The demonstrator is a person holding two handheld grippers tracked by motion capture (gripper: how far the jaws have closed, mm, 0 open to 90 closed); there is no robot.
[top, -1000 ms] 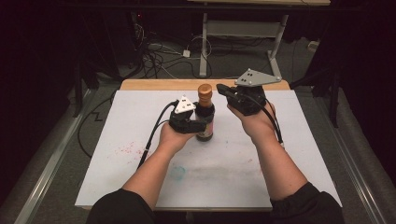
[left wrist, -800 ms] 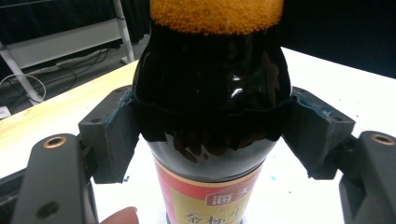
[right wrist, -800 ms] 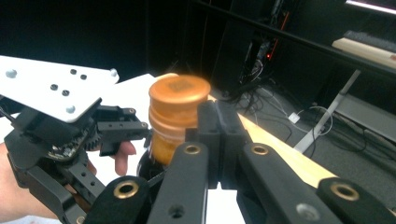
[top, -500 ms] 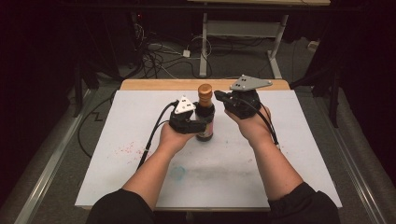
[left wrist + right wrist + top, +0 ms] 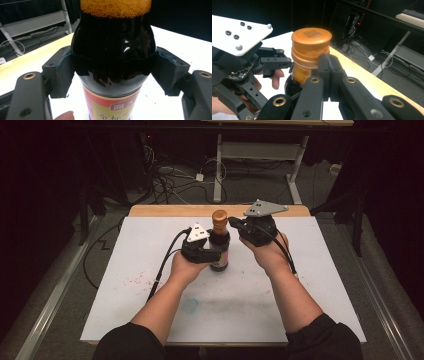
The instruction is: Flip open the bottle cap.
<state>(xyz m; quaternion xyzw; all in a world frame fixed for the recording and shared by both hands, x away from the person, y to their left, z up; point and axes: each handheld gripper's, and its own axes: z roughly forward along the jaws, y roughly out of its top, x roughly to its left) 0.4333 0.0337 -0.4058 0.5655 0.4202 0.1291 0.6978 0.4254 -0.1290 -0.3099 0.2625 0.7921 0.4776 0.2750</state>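
A dark glass sauce bottle (image 5: 220, 255) with an orange cap (image 5: 219, 216) and a red and yellow label stands upright on the white table top (image 5: 320, 285). My left gripper (image 5: 212, 251) is shut on the bottle's shoulder. In the left gripper view both pads (image 5: 62, 72) press against the dark glass (image 5: 112, 50). My right gripper (image 5: 231, 222) comes in from the right at neck height. In the right gripper view its jaws (image 5: 329, 67) are shut together with nothing between them, the tip right beside the bottle's neck (image 5: 299, 72) just under the cap (image 5: 311, 40).
The white sheet bears a red stain (image 5: 137, 281) at the left and a teal one (image 5: 190, 305) near the front. A wooden edge (image 5: 165, 211) runs along the table's far side. Beyond it lie floor cables (image 5: 170, 182) and a desk frame (image 5: 260, 155).
My right gripper has shifted slightly left and down, closer to the bottle's neck. The left gripper and the bottle have stayed put.
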